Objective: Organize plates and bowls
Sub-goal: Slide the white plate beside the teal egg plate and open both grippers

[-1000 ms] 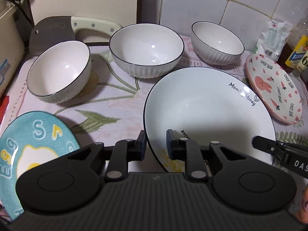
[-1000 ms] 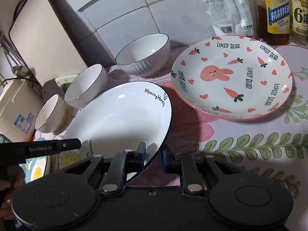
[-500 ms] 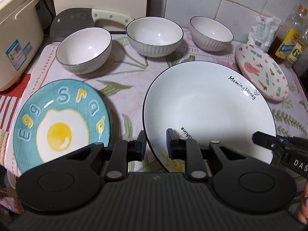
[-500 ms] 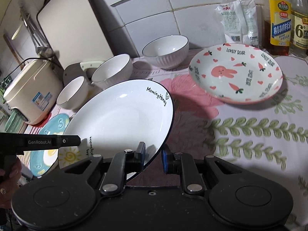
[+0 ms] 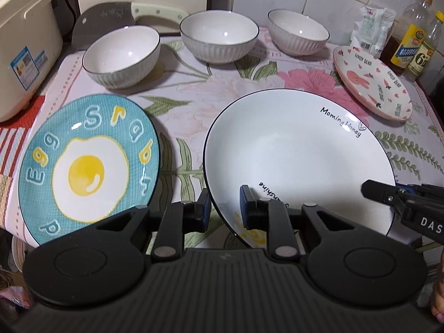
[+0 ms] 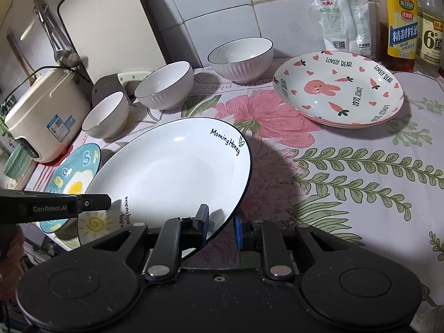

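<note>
Desk (image 5: 222, 94) under a floral cloth is carrying everything. Rice cooker (image 5: 25, 44) is sitting at the far left edge. Big white plate (image 5: 294, 149) with "Morning Honey" lettering is being held tilted above the cloth near the front, gripped from both sides: left gripper (image 5: 223, 208) is clamping its near-left rim, jaws narrow with the rim between them, and right gripper (image 6: 220, 226) is clamping the near-right rim, jaws likewise narrow on the edge. Blue egg plate (image 5: 88, 161) is lying flat just left of the white plate, apart from it. Pink bunny plate (image 6: 338, 88) is resting at the far right, near the oil bottles (image 6: 402, 22) and a white packet (image 6: 335, 19) against the tiled wall. Three white ribbed bowls are standing in a row at the back: left bowl (image 5: 122, 55), middle bowl (image 5: 219, 36), right bowl (image 5: 298, 32), all upright and apart. A cleaver (image 5: 111, 19) is lying behind the left bowl.
</note>
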`<state>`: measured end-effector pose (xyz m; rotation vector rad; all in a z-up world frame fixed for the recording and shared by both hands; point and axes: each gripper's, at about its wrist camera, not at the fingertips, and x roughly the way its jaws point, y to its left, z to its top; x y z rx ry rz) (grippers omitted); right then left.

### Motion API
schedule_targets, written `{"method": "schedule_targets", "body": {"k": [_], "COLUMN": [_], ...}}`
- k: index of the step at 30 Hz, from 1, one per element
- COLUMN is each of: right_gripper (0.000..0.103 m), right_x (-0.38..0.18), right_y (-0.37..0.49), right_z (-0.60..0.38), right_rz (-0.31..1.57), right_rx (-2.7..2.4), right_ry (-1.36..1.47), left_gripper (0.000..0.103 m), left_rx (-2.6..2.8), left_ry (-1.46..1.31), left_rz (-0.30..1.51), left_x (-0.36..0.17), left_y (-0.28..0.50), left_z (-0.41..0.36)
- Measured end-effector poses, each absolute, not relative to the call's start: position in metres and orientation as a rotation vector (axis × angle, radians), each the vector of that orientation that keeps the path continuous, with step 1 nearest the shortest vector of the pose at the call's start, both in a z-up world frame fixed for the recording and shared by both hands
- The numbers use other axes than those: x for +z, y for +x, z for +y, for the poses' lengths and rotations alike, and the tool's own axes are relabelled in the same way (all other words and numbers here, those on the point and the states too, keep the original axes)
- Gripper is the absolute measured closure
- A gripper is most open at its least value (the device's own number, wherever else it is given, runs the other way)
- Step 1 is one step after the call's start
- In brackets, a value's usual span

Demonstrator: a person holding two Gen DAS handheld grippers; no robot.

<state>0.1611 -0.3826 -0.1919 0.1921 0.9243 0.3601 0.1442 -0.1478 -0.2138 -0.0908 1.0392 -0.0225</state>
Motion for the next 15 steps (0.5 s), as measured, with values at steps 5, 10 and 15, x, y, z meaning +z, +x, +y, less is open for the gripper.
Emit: {"method": "schedule_targets", "body": {"k": [5, 10, 15], "right_gripper": [0.079, 0.080, 0.080], "right_x": [-0.199, -0.203, -0.208], "right_y": [0.158, 0.159, 0.161], "right_z": [-0.382, -0.383, -0.380], "right_rz": [0.919, 0.909, 0.945], "right_rx": [0.360, 0.360, 0.337], "right_ry": [0.154, 0.130, 0.114], "left_gripper": [0.083, 0.083, 0.083], "left_rx": [-0.029, -0.020, -0.012], "left_ry": [-0.098, -0.135, -0.141], "left_rz": [1.064, 1.088, 1.136], "left_x": [-0.223, -0.229, -0.236], "left_y": [0.143, 0.143, 0.146], "left_z": [-0.150, -0.150, -0.151]}}
